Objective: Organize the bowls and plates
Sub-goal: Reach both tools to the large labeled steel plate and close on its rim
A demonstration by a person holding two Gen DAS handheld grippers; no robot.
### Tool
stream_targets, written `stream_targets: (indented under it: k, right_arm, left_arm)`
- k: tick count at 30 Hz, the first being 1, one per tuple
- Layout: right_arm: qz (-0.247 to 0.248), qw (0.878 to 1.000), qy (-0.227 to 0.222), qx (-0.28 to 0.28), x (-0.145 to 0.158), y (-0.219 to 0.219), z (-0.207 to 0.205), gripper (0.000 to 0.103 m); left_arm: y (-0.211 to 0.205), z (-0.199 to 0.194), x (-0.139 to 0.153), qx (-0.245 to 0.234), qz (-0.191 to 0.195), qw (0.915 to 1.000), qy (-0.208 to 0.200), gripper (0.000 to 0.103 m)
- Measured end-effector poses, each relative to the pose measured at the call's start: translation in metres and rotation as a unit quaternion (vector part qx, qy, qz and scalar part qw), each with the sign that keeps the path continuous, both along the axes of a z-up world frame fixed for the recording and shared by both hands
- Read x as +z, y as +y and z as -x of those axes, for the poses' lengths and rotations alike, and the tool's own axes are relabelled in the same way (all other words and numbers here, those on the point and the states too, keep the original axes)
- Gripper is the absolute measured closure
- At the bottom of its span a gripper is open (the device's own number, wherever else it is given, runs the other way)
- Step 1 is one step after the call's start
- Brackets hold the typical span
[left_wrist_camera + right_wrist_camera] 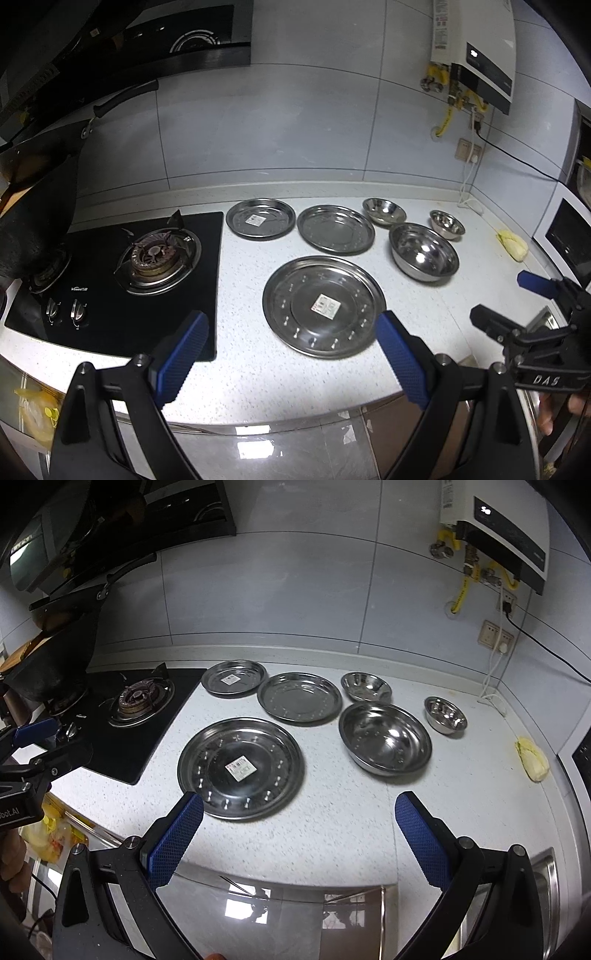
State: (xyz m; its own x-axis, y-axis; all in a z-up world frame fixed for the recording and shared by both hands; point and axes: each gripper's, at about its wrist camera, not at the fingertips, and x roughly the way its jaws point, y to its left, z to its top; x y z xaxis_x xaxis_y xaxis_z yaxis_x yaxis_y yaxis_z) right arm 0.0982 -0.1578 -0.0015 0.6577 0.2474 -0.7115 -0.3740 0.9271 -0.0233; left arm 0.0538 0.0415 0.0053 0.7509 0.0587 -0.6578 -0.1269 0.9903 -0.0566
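Three steel plates lie on the white counter: a large plate (pixel 324 305) (pixel 241 767) at the front, a medium plate (pixel 335 229) (pixel 299 698) behind it, and a small plate (pixel 260 219) (pixel 235 678) beside the stove. Three steel bowls stand to the right: a large bowl (pixel 424 252) (pixel 385 738), a medium bowl (pixel 384 210) (pixel 365 686) and a small bowl (pixel 447 223) (pixel 445 715). My left gripper (pixel 291 321) is open and empty, over the counter's front edge. My right gripper (pixel 299 805) is open and empty, in front of the large plate and large bowl.
A black gas stove (pixel 122 273) (pixel 136 716) sits at the left with a dark pot (pixel 33 218) on its far burner. A yellow cloth (pixel 512 243) (pixel 532 757) lies at the right by a microwave (pixel 565 236). A sink edge (pixel 546 878) shows at the lower right.
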Motion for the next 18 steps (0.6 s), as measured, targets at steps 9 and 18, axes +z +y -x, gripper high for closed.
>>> stream_targets:
  k: [9, 18]
  right_arm:
    - [-0.003, 1.0, 0.005, 0.01, -0.006, 0.019, -0.021, 0.001]
    - [-0.005, 1.0, 0.007, 0.015, -0.008, 0.024, -0.03, 0.001]
  left_arm:
    - [0.003, -0.022, -0.004, 0.004, 0.002, 1.0, 0.006, 0.011]
    - [0.004, -0.031, -0.004, 0.005, 0.005, 1.0, 0.003, 0.011]
